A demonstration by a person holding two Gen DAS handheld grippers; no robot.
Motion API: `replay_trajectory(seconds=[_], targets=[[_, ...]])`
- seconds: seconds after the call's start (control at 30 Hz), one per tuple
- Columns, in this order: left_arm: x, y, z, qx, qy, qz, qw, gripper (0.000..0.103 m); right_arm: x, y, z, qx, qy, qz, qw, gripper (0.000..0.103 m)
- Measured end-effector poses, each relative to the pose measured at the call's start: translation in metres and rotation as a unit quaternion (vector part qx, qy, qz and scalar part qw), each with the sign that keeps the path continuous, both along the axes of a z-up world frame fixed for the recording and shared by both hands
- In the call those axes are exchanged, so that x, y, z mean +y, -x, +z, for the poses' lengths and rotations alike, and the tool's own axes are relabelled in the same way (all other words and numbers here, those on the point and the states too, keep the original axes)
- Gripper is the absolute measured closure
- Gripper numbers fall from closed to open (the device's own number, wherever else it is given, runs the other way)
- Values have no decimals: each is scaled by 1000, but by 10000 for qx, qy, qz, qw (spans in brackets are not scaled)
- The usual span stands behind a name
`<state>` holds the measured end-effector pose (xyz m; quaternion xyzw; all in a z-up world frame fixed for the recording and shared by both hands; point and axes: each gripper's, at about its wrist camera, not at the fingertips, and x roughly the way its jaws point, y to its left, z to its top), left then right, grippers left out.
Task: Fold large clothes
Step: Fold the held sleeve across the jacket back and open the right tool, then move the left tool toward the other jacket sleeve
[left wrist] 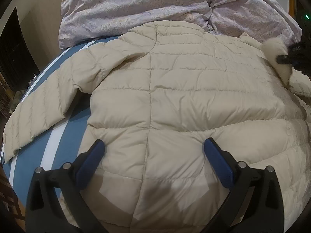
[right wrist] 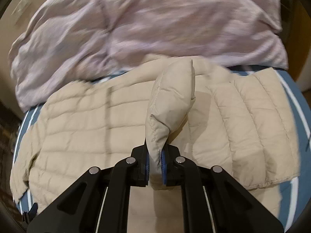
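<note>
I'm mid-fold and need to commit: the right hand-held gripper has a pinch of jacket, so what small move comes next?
Probably carry the right hand-held gripper across toward the jacket's middle, laying the pinched fold over the back. It is shut on padded fabric lifted clear, while the left hand-held gripper hangs open over the hem, free to steady it.

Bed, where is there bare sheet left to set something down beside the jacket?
Bare striped sheet shows between the jacket's body and its spread sleeve, and a strip right of the other sleeve. The far end is crowded by the quilt. Left claw is open over the hem; right claw pinches a fold.
</note>
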<state>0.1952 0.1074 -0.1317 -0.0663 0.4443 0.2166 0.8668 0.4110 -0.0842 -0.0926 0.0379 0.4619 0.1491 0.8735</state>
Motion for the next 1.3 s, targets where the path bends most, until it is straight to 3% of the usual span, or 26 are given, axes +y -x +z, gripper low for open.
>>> replay_trajectory(seconds=[0.5,0.6,0.77,0.87,0.97,1.07,1.17,1.3], targets=[[1,1,0,-9,64,-3,10000,2,102,32,-5,131,-67,1095,9939,92],[1,1,0,-9,63,-3,10000,2,112,38,-10,184,24,1306,9913,86],[1,1,0,-8,60,-4,10000,2,115,48,-1,233,-250,1618,9862,50],[2,1,0,-5,56,-5,10000,2,108,56,21,-39,-523,1731,9835,46],[1,1,0,-4,56,-4,10000,2,93,55,37,-373,-595,1558,9853,42],[1,1,0,-3,55,-5,10000,2,74,46,34,-570,-206,1052,9926,42],[1,1,0,-3,54,-5,10000,2,61,34,13,-480,276,628,9965,42],[1,1,-1,-3,55,-5,10000,2,58,28,-10,-209,425,502,9976,42]])
